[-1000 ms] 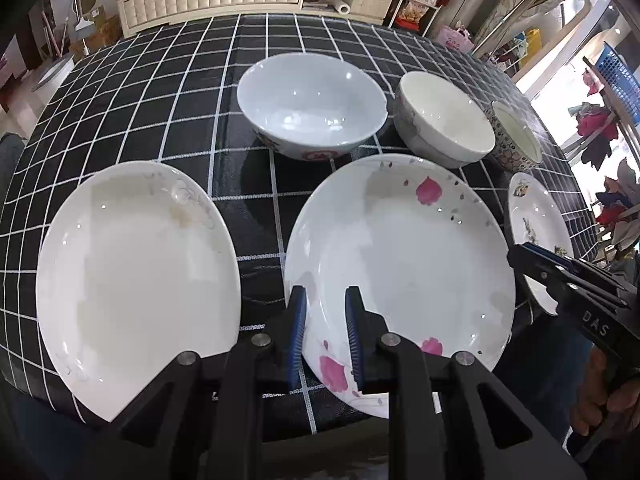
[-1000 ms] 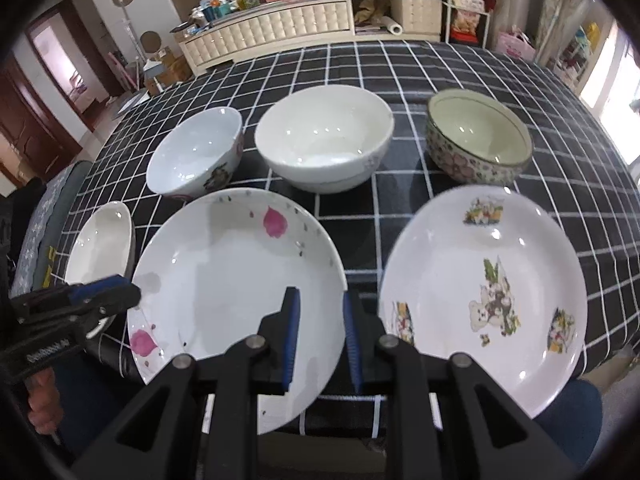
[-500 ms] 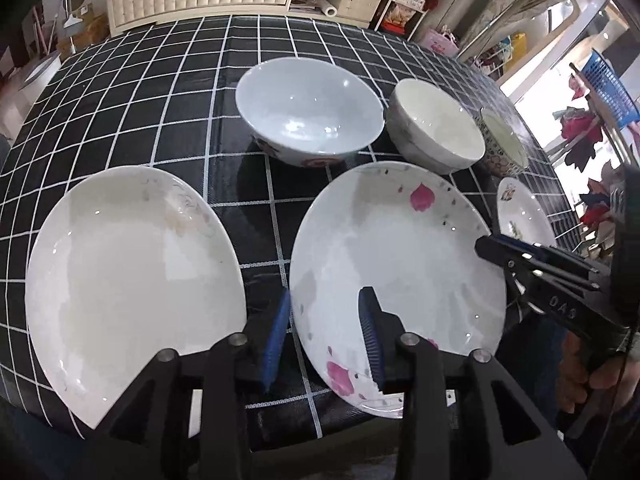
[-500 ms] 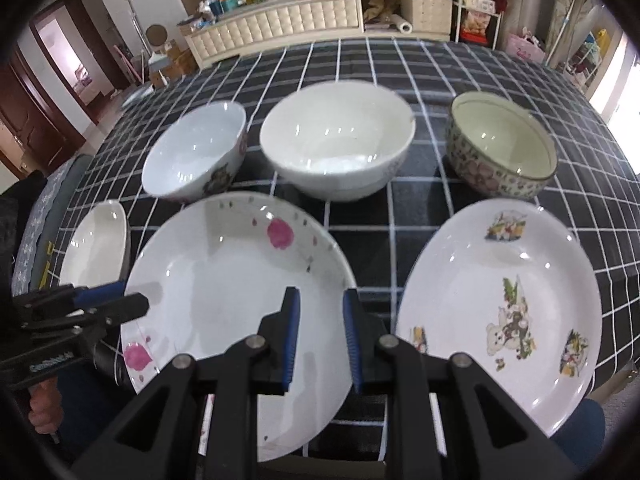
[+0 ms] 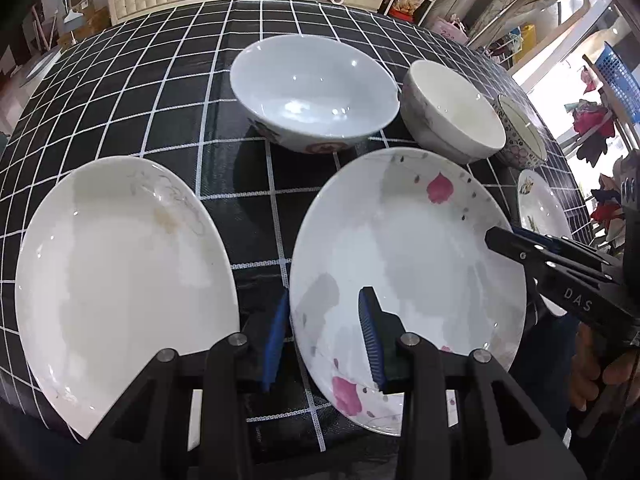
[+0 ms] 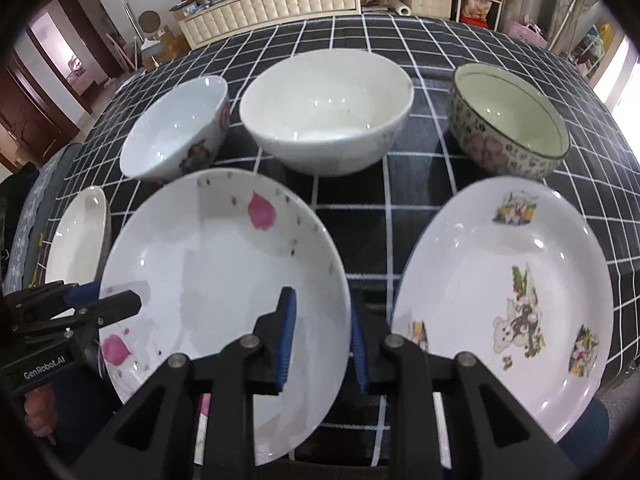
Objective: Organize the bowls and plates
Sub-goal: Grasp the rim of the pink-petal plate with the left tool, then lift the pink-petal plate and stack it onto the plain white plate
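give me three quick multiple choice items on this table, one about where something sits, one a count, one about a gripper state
1. Where is the pink-petal plate relative to the bear plate?
A. stacked on it
B. to its left, apart
C. behind the bowls

2. How many bowls stand in the back row?
A. two
B. three
C. five

3. How is the left hand-held gripper?
A. open, straddling the pink-petal plate's near rim
B. shut on a bowl
C. lying on the plain plate

Key:
1 B: dark checked tablecloth shows between the two plates.
2 B: the blue-white bowl, white bowl and floral bowl.
3 A: its blue pads sit either side of the rim with a gap.
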Demonstrator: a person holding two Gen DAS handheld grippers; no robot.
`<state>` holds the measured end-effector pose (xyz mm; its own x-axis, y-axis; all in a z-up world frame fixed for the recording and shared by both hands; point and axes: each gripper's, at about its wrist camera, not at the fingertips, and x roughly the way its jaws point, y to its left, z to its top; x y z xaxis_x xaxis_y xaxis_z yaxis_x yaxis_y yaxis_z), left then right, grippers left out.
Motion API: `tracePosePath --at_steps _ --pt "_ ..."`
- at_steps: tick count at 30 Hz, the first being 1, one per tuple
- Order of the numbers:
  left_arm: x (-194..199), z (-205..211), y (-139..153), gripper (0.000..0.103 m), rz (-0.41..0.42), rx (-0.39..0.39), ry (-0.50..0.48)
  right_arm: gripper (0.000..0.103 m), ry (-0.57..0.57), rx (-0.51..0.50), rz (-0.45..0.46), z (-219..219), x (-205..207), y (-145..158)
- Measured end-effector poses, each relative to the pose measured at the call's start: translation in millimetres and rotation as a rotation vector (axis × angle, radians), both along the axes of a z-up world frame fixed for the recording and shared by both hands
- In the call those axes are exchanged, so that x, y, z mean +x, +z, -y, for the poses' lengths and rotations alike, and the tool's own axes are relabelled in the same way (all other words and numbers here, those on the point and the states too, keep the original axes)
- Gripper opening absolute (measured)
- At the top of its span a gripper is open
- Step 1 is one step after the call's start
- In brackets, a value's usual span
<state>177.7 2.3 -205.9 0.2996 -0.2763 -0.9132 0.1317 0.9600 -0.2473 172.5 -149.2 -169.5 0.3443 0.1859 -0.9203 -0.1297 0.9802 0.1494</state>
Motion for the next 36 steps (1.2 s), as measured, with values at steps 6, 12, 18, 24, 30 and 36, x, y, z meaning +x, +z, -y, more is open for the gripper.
tracePosePath --at_steps 6,12,18,24,30,36 --pt "-6.8 2.3 -6.5 0.028 -0.012 0.001 -0.005 0.030 -0.028 -0.023 -0.024 -2.7 -10.5 -6.1" --pt "-11.1 4.2 -8.2 0.020 0.000 0.030 0.002 0.029 -0.052 -0.070 -0.013 -4.4 -18.0 -3.7" --pt "-11.6 2.7 -7.9 0.016 -0.003 0.038 0.007 0.028 -0.086 -0.064 -0.017 -5.3 -21.2 2.4" --pt "-18.8 -0.3 -4.2 0.016 0.005 0.012 0.014 0.027 -0.088 -0.068 0.002 -8.6 -24.1 16.0" --pt "-25.8 -11.1 9.2 0.016 0.035 -0.005 0.034 0.027 -0.070 -0.071 0.043 -18.7 -28.9 37.5" --pt "-37.4 -31.6 28.4 0.016 0.091 -0.032 0.056 0.027 -0.041 -0.069 0.095 -43.7 -32.4 56.6"
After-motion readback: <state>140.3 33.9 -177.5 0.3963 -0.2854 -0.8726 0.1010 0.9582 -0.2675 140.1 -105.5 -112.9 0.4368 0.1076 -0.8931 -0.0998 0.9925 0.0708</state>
